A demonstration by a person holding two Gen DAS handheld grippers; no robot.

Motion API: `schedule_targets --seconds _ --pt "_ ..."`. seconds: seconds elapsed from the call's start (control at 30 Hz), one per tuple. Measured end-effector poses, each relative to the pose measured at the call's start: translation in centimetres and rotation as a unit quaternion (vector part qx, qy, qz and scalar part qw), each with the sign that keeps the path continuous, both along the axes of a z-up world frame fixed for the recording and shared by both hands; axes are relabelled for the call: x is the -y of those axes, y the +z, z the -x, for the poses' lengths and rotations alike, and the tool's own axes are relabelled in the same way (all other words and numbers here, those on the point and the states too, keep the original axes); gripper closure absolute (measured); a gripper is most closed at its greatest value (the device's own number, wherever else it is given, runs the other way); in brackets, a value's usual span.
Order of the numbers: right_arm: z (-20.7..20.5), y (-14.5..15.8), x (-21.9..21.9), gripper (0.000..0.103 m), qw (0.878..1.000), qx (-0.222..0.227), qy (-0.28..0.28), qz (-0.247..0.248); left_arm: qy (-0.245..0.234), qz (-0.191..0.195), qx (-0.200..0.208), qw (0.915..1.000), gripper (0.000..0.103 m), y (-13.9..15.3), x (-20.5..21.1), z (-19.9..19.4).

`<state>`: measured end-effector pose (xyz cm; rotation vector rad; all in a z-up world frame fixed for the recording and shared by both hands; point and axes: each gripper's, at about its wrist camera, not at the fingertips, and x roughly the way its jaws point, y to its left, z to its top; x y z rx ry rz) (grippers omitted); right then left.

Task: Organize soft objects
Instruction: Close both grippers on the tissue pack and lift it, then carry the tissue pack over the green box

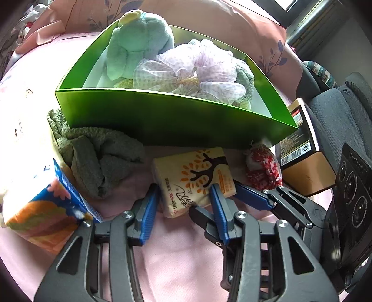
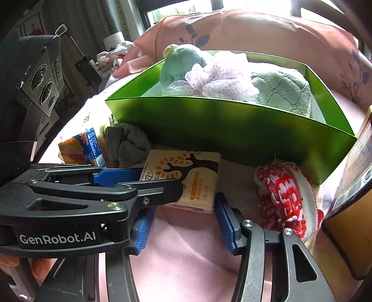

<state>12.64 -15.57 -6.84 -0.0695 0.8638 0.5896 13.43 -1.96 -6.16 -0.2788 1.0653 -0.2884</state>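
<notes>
A green box [image 1: 162,120] [image 2: 232,130] on the pink bed holds a teal plush toy [image 1: 139,39] [image 2: 183,62], a lilac gauzy scrunchie [image 1: 197,67] [image 2: 220,79] and a green towel [image 2: 281,90]. In front of it lie a cream tissue pack with a tree print [image 1: 195,181] [image 2: 186,176], a grey-green cloth [image 1: 97,158] [image 2: 130,146] and a red-and-white knitted cloth [image 1: 262,167] [image 2: 286,199]. My left gripper [image 1: 183,197] [image 2: 158,183] is open, its fingers on either side of the tissue pack's near end. My right gripper [image 2: 183,209] [image 1: 258,197] is open just behind the pack.
A colourful tissue pack [image 1: 46,209] [image 2: 79,146] lies at the left. A brown and black carton [image 1: 302,148] [image 2: 351,197] stands at the right of the green box. Pink floral pillows [image 1: 209,18] lie behind the box. A grey chair [image 1: 337,111] stands beyond the bed edge.
</notes>
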Motion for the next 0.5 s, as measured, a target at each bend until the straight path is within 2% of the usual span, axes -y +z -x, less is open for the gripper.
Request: schedule_targets --seconds 0.23,0.5 --pt "3.3 0.9 1.1 0.054 1.000 0.015 -0.015 -0.021 -0.016 -0.004 0.021 0.9996 0.059 1.5 0.5 3.1" --pt "8.0 3.4 2.1 0.054 0.998 0.051 -0.025 -0.027 -0.031 -0.002 0.054 0.9981 0.059 4.1 1.4 7.4"
